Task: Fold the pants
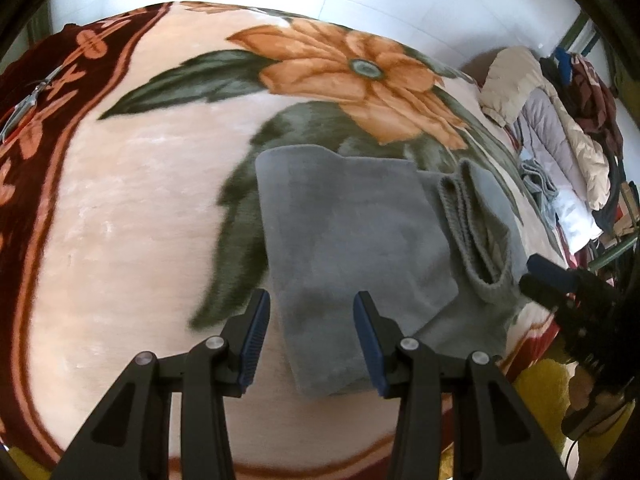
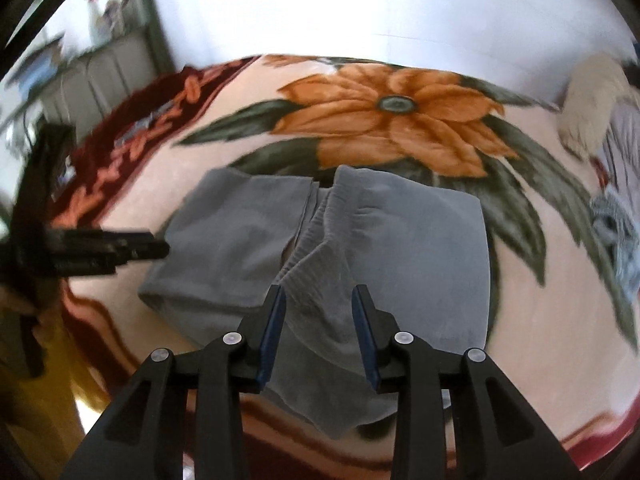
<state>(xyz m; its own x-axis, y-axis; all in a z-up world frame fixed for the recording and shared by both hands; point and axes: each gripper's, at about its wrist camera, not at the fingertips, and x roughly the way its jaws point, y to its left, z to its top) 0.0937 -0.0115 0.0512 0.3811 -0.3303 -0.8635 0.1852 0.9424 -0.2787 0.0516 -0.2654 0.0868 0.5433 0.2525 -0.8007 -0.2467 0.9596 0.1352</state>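
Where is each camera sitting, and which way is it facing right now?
Left wrist: on the left tool, looking down over the folded half of the grey pants; the right tool shows at the right edge.
Right wrist: on the right tool, above the waistband; the left tool is at left.
Shared: pants, flowered blanket, clothes pile.

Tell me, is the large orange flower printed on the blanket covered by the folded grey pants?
No, the grey pants lie nearer the camera than the orange flower, which shows uncovered on the blanket.
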